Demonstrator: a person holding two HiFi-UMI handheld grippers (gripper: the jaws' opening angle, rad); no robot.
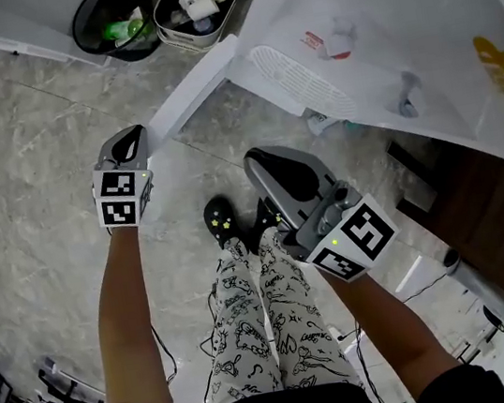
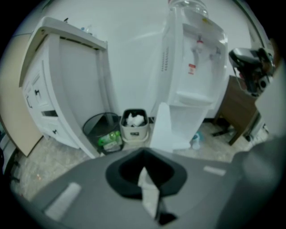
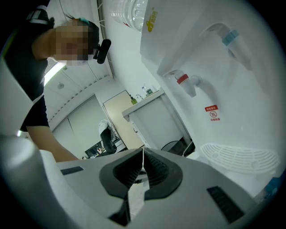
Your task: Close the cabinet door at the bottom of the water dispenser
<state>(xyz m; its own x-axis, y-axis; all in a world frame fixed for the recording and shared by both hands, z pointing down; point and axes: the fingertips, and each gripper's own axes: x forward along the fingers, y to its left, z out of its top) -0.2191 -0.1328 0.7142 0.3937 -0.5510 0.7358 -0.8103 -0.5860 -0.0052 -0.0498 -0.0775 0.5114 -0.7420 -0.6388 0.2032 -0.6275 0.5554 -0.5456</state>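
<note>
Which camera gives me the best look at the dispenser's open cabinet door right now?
Head view: the cabinet door shows full-length, swung open, left tool by its free end. Left gripper view shows it narrow, ahead. Right gripper view misses it, showing only the taps.

— What's underfoot?
— A grey, mottled stone floor [image 1: 14, 138], running to a plain white wall [image 2: 129, 53].
— Furniture?
— A white cupboard [image 2: 53, 89] far left. Right of it stand a black mesh bin [image 1: 114, 18] and a beige bin [image 1: 199, 5]. Far right there's dark brown furniture [image 1: 481, 207], possibly a desk.
</note>
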